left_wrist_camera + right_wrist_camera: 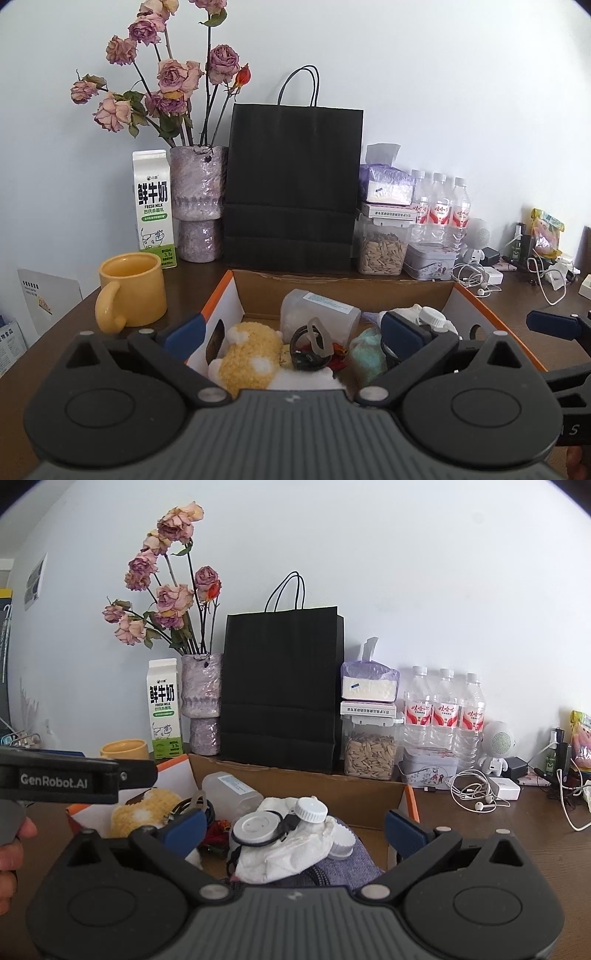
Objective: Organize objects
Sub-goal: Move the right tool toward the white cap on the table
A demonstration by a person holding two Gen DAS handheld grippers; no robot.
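An open cardboard box point(332, 286) point(295, 775) with orange edges sits on the brown table. It holds a yellow plush toy point(251, 354) point(147, 808), a clear plastic container point(317, 314) point(229, 788), a dark ring-shaped item point(308, 352), a teal cloth point(369, 354), white cloth point(288, 853) and white round caps point(258, 829). My left gripper point(293, 338) hangs open over the box's near side, holding nothing. My right gripper point(295, 829) is open above the white cloth, also with nothing in it. The right gripper's fingertip point(554, 325) shows at the right edge of the left wrist view.
A yellow mug point(129, 295), milk carton point(155, 206), vase of dried roses point(197, 203), black paper bag point(291, 184), seed jar point(382, 247), tin point(430, 260), three water bottles point(443, 709), earphones point(476, 794) and chargers line the wall. A person's hand point(13, 845) shows at left.
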